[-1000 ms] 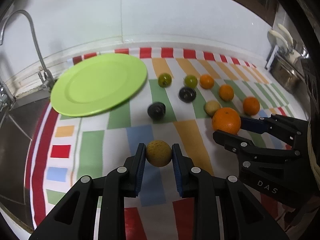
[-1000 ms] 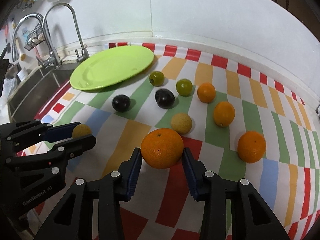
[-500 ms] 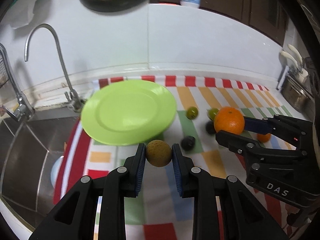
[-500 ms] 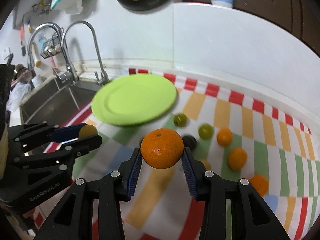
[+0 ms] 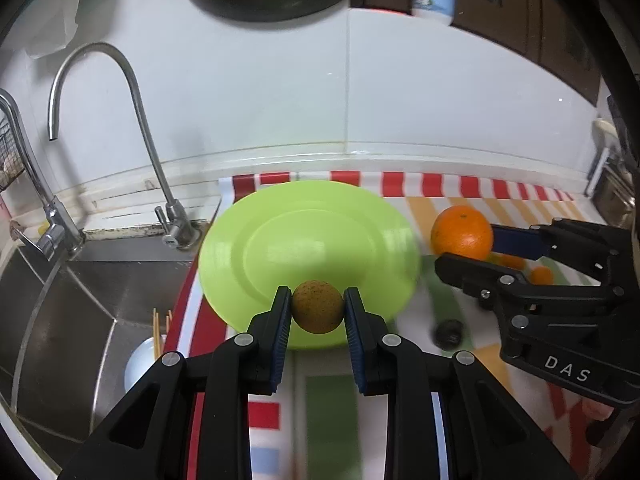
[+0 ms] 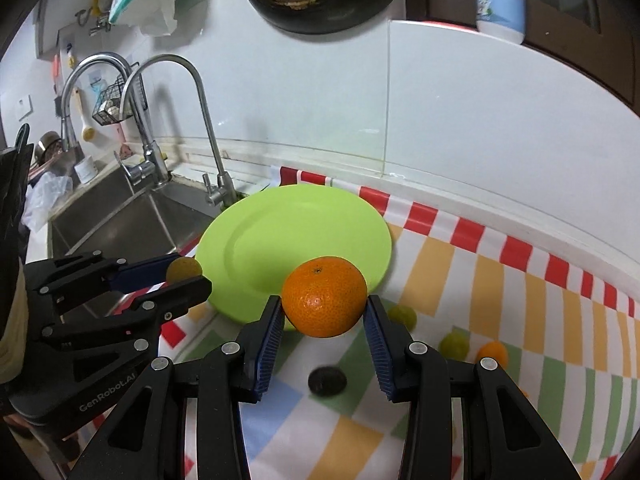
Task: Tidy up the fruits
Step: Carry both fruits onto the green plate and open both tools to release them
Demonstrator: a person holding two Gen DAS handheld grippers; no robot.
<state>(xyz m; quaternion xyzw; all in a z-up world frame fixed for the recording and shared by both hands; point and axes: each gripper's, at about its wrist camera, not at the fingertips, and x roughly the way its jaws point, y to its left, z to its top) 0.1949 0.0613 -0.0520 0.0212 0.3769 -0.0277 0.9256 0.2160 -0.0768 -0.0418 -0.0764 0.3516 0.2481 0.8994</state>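
Observation:
My left gripper [image 5: 318, 310] is shut on a small yellow-brown fruit [image 5: 318, 307] and holds it in the air over the near rim of the empty lime-green plate [image 5: 308, 236]. My right gripper [image 6: 324, 320] is shut on a large orange [image 6: 324, 296], held above the cloth just right of the plate [image 6: 292, 240]. In the left wrist view the right gripper with the orange [image 5: 462, 234] is to the right of the plate. In the right wrist view the left gripper with its fruit [image 6: 184, 269] is at the plate's left edge.
A checked cloth [image 6: 500, 280] covers the counter. On it lie a dark plum [image 6: 327, 380], two green fruits [image 6: 402, 316] and small oranges [image 6: 494, 354]. A steel sink [image 5: 92, 280] with taps [image 5: 176, 220] is left of the plate. A white wall is behind.
Both grippers have lifted and moved left toward the plate with their fruits held. The plate is now close in front; the remaining fruits have dropped behind to the right.

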